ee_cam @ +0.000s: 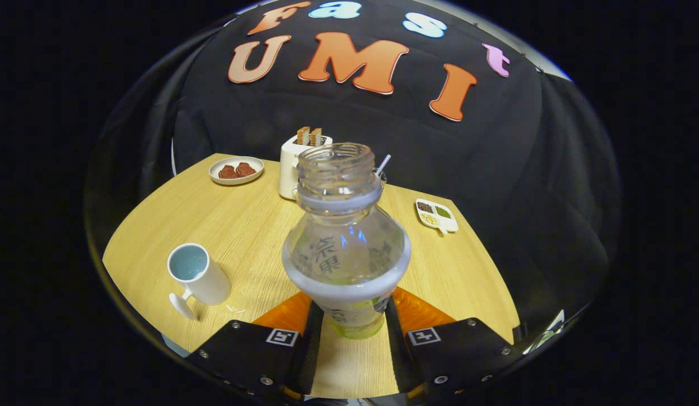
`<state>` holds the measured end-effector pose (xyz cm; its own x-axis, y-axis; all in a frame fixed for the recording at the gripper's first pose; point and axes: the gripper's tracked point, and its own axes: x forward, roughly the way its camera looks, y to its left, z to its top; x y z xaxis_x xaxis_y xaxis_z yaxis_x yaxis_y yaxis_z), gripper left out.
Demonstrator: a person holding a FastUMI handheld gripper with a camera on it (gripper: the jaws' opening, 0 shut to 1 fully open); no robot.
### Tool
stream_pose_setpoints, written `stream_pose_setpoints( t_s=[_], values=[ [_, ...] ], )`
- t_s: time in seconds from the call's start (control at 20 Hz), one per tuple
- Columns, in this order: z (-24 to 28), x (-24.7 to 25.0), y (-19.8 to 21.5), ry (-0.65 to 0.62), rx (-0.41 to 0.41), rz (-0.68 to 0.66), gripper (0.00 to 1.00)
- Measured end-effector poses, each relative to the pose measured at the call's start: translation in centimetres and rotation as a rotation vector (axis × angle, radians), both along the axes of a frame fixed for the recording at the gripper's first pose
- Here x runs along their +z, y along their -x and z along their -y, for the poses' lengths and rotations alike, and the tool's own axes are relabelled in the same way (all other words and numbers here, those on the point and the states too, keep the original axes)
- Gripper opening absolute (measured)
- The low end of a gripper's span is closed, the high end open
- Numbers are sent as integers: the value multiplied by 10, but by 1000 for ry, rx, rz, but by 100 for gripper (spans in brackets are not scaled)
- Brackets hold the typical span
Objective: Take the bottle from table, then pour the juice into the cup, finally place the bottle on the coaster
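A clear plastic bottle (345,237) with no cap stands upright between the two fingers of my gripper (349,318), which press on its lower body from both sides. It has a white band around the middle and a label lower down. A white cup (198,276) with a handle and a pale blue inside stands on the wooden table (231,225) to the left of the fingers, apart from the bottle.
Beyond the bottle stand a white toaster (290,169) with two slices in it and a glass with a striped straw (383,164). A plate with brown food (236,170) lies far left. A divided dish of seeds (436,215) lies to the right.
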<state>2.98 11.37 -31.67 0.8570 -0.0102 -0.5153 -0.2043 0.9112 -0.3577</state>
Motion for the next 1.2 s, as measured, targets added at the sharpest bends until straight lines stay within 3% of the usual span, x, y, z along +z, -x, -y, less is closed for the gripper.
stream_pose_setpoints(
  t_s=[0.7, 1.2],
  values=[
    [-55, -12, -16, 532, 195, 29, 56],
    [-89, -26, -18, 808, 356, 45, 56]
  ],
)
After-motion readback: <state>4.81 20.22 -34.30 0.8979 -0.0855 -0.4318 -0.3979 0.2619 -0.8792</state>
